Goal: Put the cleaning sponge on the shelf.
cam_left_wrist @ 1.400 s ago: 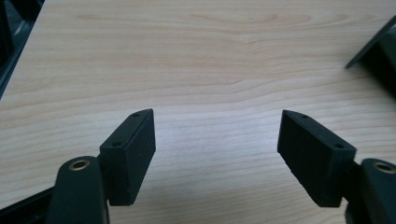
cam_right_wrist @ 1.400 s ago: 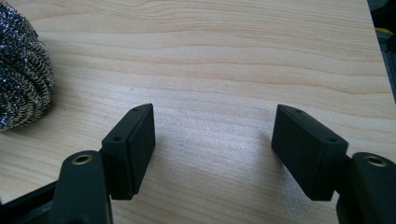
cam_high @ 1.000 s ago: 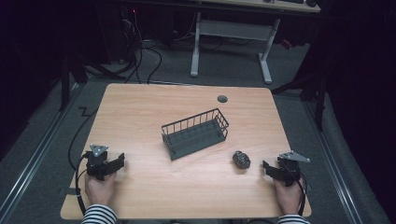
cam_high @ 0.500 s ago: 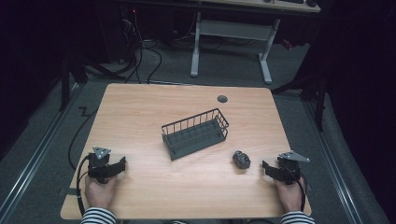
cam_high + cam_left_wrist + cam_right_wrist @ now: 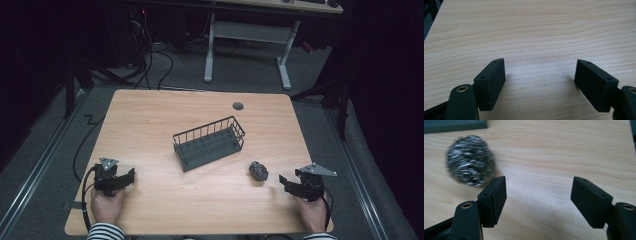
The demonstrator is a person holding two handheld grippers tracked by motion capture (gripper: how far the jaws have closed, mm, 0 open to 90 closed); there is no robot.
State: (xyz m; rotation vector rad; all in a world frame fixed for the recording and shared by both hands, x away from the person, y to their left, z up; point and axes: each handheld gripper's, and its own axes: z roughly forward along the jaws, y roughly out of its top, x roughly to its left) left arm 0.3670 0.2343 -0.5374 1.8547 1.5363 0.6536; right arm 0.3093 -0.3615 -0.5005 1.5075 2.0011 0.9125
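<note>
A steel wool scourer (image 5: 258, 171) lies on the wooden table (image 5: 150, 120), right of centre near the front. It appears blurred at upper left in the right gripper view as the scourer (image 5: 470, 160), just beyond the left jaw. My right gripper (image 5: 286, 182) rests low at the front right, open and empty, a short way right of the scourer; its jaws (image 5: 537, 200) stand wide apart. My left gripper (image 5: 129, 176) sits at the front left, also open (image 5: 540, 81) over bare wood. A dark wire basket (image 5: 209, 142) stands empty at the table's middle.
A round cable hole (image 5: 238, 106) marks the table's far side. Cables (image 5: 80, 150) hang off the left edge. A white desk frame (image 5: 245, 35) stands on the floor beyond the table. Bare wood lies between the two grippers.
The left gripper has slid slightly toward the table's front edge. The right gripper, basket and scourer have stayed put.
</note>
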